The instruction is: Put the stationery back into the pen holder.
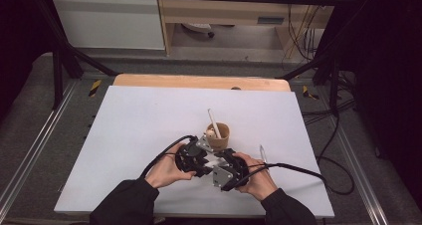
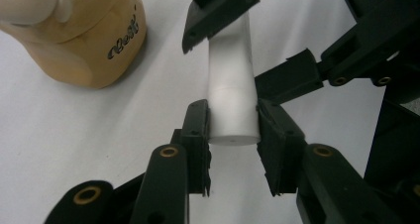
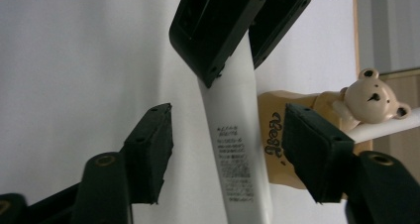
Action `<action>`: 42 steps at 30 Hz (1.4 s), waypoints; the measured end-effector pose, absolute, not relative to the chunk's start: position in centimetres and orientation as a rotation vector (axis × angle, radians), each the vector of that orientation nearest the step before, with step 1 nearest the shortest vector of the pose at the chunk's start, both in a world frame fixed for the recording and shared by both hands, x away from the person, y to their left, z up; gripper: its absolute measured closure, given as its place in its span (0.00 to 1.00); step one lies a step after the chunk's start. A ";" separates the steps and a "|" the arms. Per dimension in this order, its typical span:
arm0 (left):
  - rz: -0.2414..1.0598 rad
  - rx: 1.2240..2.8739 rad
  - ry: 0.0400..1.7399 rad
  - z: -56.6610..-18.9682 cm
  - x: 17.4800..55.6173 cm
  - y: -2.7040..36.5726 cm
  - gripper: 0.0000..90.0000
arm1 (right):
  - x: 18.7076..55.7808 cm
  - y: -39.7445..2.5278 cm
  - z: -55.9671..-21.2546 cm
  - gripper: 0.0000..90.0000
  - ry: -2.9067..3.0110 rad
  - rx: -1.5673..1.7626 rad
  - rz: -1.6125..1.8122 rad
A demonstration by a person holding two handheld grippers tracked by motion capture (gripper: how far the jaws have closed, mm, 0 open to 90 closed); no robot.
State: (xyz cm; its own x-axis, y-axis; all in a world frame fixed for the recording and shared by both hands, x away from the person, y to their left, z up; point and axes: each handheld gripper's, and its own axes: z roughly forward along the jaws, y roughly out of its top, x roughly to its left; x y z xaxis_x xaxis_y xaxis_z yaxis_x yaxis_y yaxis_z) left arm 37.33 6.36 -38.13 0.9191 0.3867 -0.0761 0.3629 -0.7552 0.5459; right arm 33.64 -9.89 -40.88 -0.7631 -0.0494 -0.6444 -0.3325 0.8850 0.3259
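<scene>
A white tube (image 2: 232,100) with small print on its side (image 3: 237,149) lies just above the white table. My left gripper (image 2: 233,130) is shut on its capped end, both pads pressed to it. My right gripper (image 3: 233,149) is open; its jaws stand wide on either side of the tube's body and do not touch it. In the high view the two grippers, left (image 1: 196,158) and right (image 1: 224,168), meet nose to nose at the table's front middle. A tan cup (image 1: 218,135) with a bear figure (image 3: 374,97) stands right behind them and holds a white stick (image 1: 214,118).
A slim white object (image 1: 262,153) lies on the white board (image 1: 149,115) just right of my right hand. Black cables (image 1: 298,170) trail from both grippers. A wooden strip (image 1: 199,81) edges the far side of the table.
</scene>
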 end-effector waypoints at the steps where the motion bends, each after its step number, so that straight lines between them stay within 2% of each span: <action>1: 0.056 2.502 0.537 -38.1 37.3 6.3 0.74 | 33.6 -9.9 -40.9 0.45 2.384 -0.287 0.566; 8: 0.052 2.513 0.518 -38.1 37.3 6.0 0.74 | 33.7 -10.1 -40.8 0.61 2.352 -0.354 0.564; 14: 0.051 2.518 0.517 -38.1 37.2 6.0 0.74 | 33.7 -10.2 -40.9 0.71 2.356 -0.421 0.549; 29: 0.086 2.478 0.498 -38.1 37.1 6.3 0.73 | 33.7 -10.3 -40.9 0.76 2.340 -0.462 0.537; 39: 0.146 2.424 0.510 -37.8 37.1 8.8 0.53 | 34.3 -11.2 -40.8 0.76 2.374 -0.367 0.535; 42: 0.178 2.406 0.530 -38.0 37.2 9.9 0.44 | 34.4 -11.5 -40.7 0.76 2.378 -0.337 0.543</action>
State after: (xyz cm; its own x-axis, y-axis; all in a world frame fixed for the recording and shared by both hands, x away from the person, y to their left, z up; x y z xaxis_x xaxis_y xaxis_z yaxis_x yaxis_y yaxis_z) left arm 37.16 9.94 -38.04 0.9085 0.4177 -0.0081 0.3278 -0.7007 0.6337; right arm 34.44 -11.53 -40.66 -0.7448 -0.0960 -0.6603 -0.3733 0.8802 0.2930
